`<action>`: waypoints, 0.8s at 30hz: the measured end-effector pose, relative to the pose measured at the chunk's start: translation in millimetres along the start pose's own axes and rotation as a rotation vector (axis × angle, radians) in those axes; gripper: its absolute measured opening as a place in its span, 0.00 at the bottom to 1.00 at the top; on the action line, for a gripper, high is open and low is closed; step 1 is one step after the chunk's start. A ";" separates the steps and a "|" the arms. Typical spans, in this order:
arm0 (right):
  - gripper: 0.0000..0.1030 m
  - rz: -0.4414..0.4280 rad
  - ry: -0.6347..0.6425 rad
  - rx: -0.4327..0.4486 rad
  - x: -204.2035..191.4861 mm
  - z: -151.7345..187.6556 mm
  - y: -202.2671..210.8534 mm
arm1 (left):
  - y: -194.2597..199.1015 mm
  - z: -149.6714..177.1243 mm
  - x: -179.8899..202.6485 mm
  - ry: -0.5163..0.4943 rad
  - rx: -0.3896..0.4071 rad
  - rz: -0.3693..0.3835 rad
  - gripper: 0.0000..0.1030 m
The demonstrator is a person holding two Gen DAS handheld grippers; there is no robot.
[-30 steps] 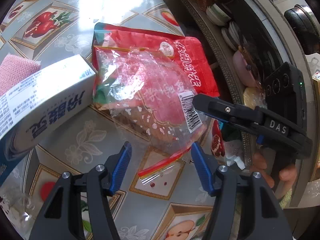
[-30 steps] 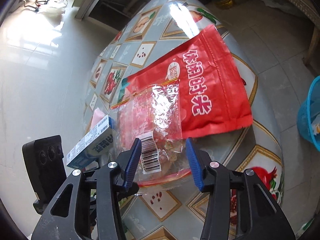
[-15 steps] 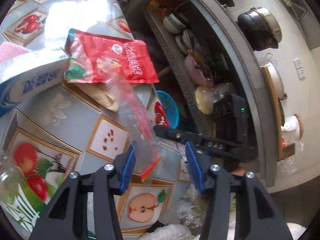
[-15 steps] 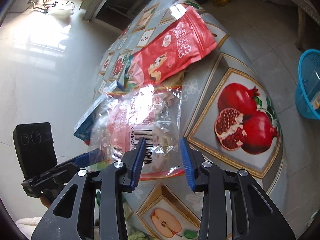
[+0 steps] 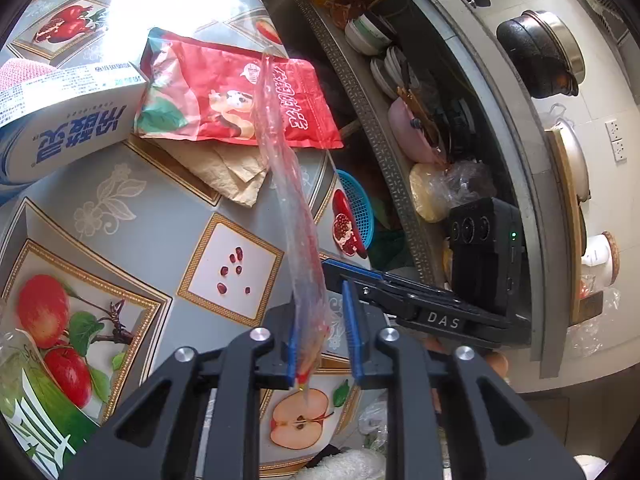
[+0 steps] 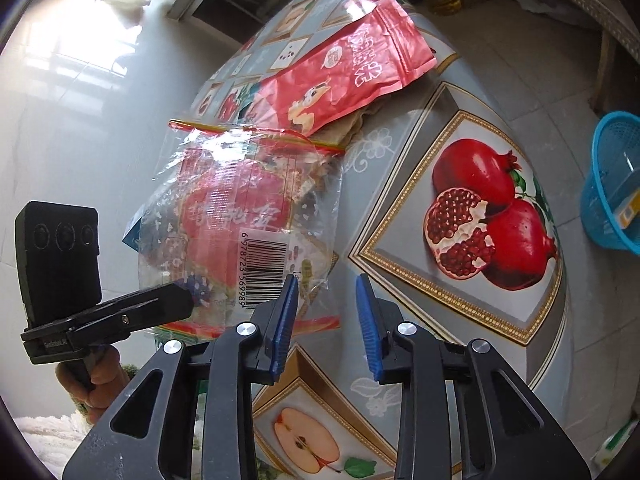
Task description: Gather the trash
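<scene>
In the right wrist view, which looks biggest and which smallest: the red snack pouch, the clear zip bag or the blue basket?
1. clear zip bag, though it hangs nearest the camera, which inflates it.
2. red snack pouch, not far behind.
3. blue basket, smallest, but cut off by the picture's edge and farther away.

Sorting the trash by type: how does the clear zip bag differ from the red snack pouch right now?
The clear zip bag is see-through with a barcode; the red snack pouch is opaque red foil. The bag hangs lifted between the closing jaws of the left gripper; the pouch lies flat on the table, over brown paper. Both are flat, empty-looking food wrappers.
</scene>
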State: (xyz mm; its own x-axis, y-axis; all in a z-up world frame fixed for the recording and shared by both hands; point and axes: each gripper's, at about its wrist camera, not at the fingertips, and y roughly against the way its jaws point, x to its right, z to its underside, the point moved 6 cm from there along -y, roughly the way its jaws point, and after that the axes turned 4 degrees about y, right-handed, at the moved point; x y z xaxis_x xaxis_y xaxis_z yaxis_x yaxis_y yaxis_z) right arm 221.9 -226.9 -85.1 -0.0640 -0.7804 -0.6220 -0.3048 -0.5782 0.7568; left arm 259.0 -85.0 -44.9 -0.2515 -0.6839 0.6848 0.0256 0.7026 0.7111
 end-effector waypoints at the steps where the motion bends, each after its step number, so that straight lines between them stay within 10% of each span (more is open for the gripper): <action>1: 0.30 0.001 0.001 0.001 -0.1 0.2 0.0 | -1.0 0.0 -0.7 -0.003 0.000 -0.007 0.11; 24: 0.48 -0.182 -0.423 0.230 74.9 -99.4 5.7 | 6.0 3.6 -17.4 -0.019 0.058 -0.134 0.04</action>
State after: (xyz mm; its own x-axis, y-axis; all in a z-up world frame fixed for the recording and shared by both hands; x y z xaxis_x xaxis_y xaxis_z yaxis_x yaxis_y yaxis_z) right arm 309.8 -312.3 -107.4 -0.3551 -0.4801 -0.8021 -0.5450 -0.5909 0.5949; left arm 260.0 -68.2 -53.1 -0.2675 -0.7688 0.5809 -0.0655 0.6160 0.7850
